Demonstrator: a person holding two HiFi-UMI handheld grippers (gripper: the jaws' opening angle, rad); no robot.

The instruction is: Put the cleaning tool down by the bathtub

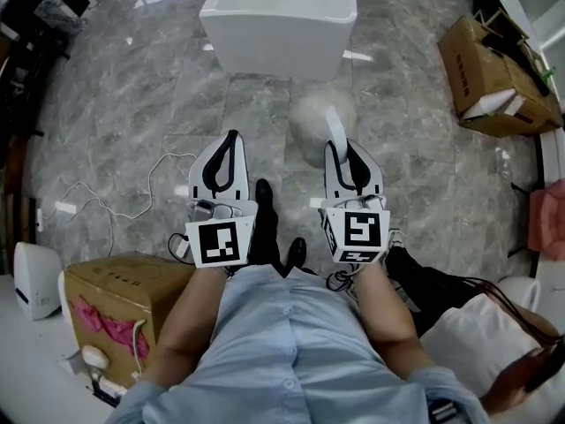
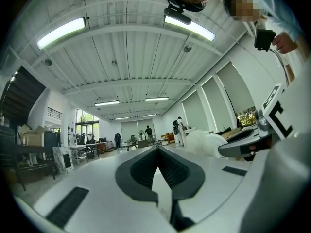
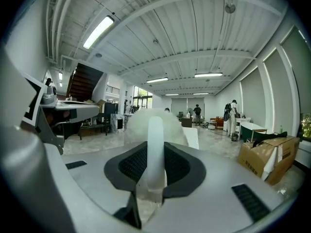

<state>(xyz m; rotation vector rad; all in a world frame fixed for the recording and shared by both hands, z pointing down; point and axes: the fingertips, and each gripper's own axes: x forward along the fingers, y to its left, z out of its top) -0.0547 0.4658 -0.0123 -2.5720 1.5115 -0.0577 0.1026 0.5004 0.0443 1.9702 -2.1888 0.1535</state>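
Observation:
The white bathtub (image 1: 281, 20) stands on the grey marble floor straight ahead. My right gripper (image 1: 340, 148) is shut on the white handle (image 3: 155, 149) of the cleaning tool, a fluffy white duster whose head (image 1: 315, 124) hangs over the floor short of the tub. In the right gripper view the fluffy head (image 3: 153, 123) sticks out past the jaws, with a corner of the tub (image 3: 192, 137) behind it. My left gripper (image 1: 232, 138) is level beside the right one; its jaw tips meet with nothing between them (image 2: 157, 152). The duster head (image 2: 204, 142) also shows in the left gripper view.
An open cardboard box (image 1: 494, 73) sits at the right of the tub. Another box (image 1: 124, 303) with pink cloth stands at my left, next to a white appliance (image 1: 35, 281). White cables (image 1: 115, 201) trail over the floor at the left. A white sack (image 1: 477, 334) lies at the lower right.

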